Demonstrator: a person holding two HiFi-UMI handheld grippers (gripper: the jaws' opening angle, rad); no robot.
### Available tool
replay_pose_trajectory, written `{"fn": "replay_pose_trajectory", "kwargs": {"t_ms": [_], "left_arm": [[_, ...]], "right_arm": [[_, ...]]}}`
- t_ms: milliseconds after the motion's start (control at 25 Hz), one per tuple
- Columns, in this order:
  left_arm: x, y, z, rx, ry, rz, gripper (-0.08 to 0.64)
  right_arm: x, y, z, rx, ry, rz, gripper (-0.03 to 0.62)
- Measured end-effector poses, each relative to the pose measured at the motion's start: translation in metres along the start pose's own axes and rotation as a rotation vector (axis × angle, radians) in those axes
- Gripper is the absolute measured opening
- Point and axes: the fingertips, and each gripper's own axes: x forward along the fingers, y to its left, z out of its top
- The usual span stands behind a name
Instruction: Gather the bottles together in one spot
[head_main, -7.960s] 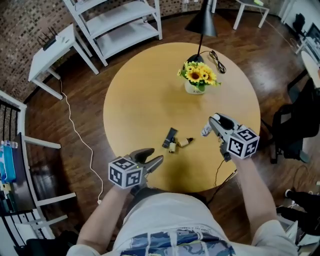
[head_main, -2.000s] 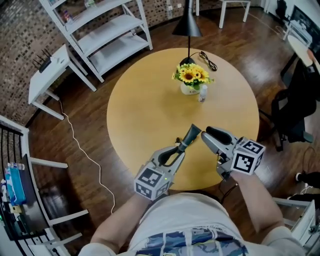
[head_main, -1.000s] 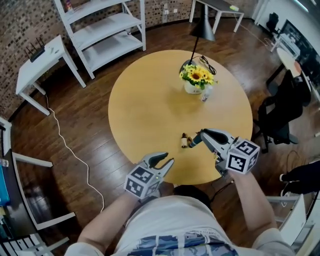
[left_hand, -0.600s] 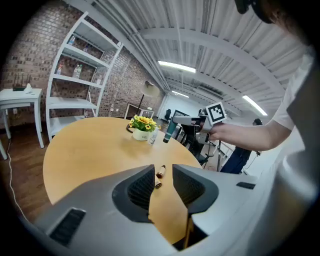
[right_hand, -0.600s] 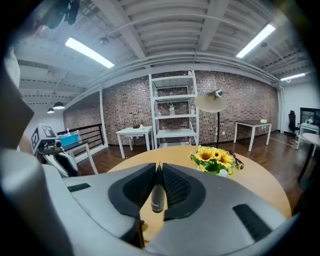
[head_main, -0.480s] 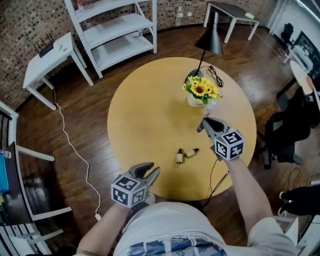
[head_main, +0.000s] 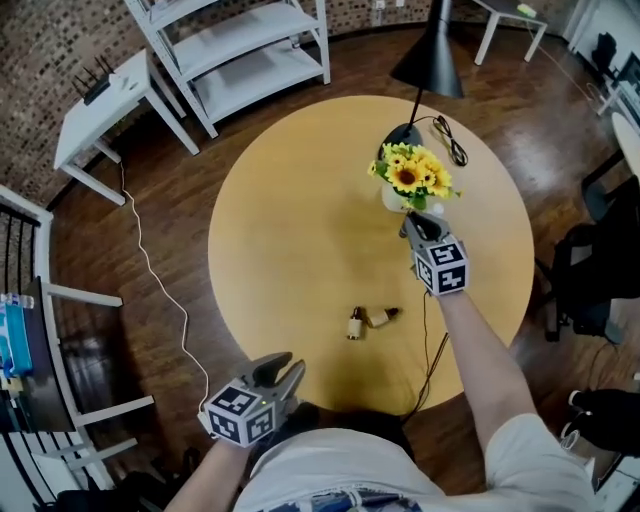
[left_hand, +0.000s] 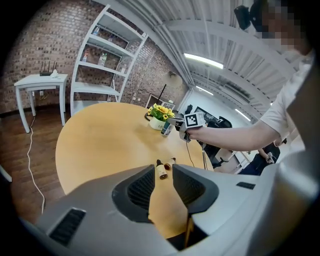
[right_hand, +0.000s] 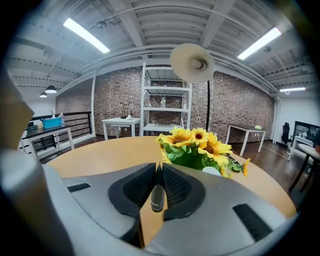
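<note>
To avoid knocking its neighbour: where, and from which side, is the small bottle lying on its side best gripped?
Probably across the middle of the lying bottle, coming from above with the left gripper, whose jaws are open. Its body lies flat, with the cap pointing away from the other small bottle, so jaws closing across its width should stay clear of that one.
</note>
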Motion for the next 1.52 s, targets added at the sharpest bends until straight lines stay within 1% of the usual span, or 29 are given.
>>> {"fn": "replay_pose_trajectory", "kwargs": {"t_ms": [120, 240, 440, 640, 680, 760, 880, 1040, 1160, 1320, 1400, 1520], "left_arm": [[0.003, -0.001, -0.001, -0.014, 0.01, 0.018, 0.115], [0.006, -0.003, -0.001, -0.02, 0.012, 0.024, 0.115], [0.009, -0.006, -0.001, -0.024, 0.015, 0.026, 0.115], [0.014, -0.011, 0.001, -0.02, 0.015, 0.023, 0.115], [0.015, -0.012, 0.001, -0.018, 0.015, 0.022, 0.115], [0.018, -0.015, 0.002, -0.011, 0.016, 0.021, 0.116], [0.02, -0.018, 0.003, -0.003, 0.023, 0.024, 0.116], [0.021, -0.02, 0.002, 0.002, 0.03, 0.031, 0.116], [0.021, -0.024, 0.001, 0.011, 0.03, 0.033, 0.115], [0.022, -0.026, 0.005, 0.031, 0.007, 0.03, 0.115], [0.021, -0.029, 0.009, 0.057, -0.008, 0.021, 0.117], [0.013, -0.034, 0.016, 0.099, -0.044, -0.008, 0.117]], "right_arm": [[0.014, -0.01, -0.012, 0.014, 0.015, -0.02, 0.032], [0.02, -0.012, -0.019, 0.004, 0.023, -0.031, 0.032], [0.02, -0.017, -0.023, 0.004, 0.005, -0.065, 0.034], [0.022, -0.014, -0.022, -0.01, -0.004, -0.045, 0.051], [0.022, -0.014, -0.023, -0.01, -0.004, -0.044, 0.061], [0.02, -0.015, -0.022, -0.014, -0.009, -0.046, 0.127], [0.018, -0.017, -0.02, -0.017, -0.023, -0.047, 0.14], [0.013, -0.016, -0.012, -0.04, -0.055, -0.038, 0.14], [-0.003, -0.011, -0.001, -0.066, -0.086, -0.032, 0.14], [-0.044, 0.006, 0.015, -0.076, -0.13, -0.015, 0.14], [-0.075, 0.019, 0.019, -0.06, -0.141, -0.01, 0.14], [-0.131, 0.041, 0.012, -0.02, -0.126, -0.021, 0.14]]}}
